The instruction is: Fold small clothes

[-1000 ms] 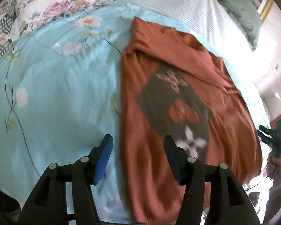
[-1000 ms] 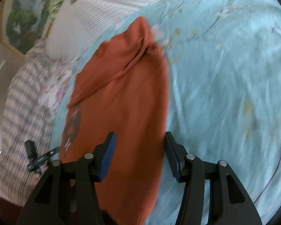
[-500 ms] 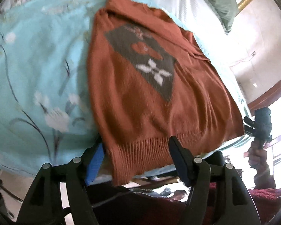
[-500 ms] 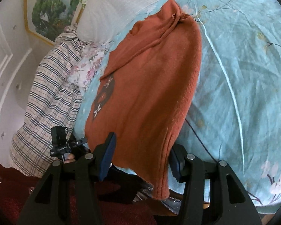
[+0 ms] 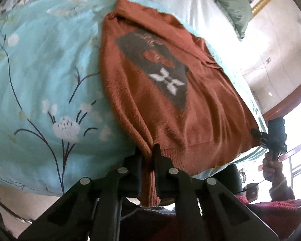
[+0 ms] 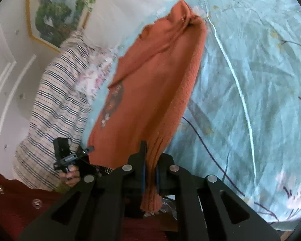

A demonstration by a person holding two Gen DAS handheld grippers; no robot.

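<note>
The sweater [image 5: 170, 104] lies flat on the bed [image 5: 40, 80], hem overhanging the edge. Left gripper [image 5: 147, 154] and right gripper [image 6: 149, 160] each pinch a hem corner. Soft, light, stretchy knit; the ribbed hem probably grips best.

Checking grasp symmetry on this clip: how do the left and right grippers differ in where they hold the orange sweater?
The left gripper clamps the hem corner of the orange sweater on its own side; the right gripper clamps the opposite corner. Beside the left gripper's edge lies open blue floral bedspread; the right gripper's view shows the sweater's other edge. Both are shut on the ribbed hem at the bed's edge.
</note>
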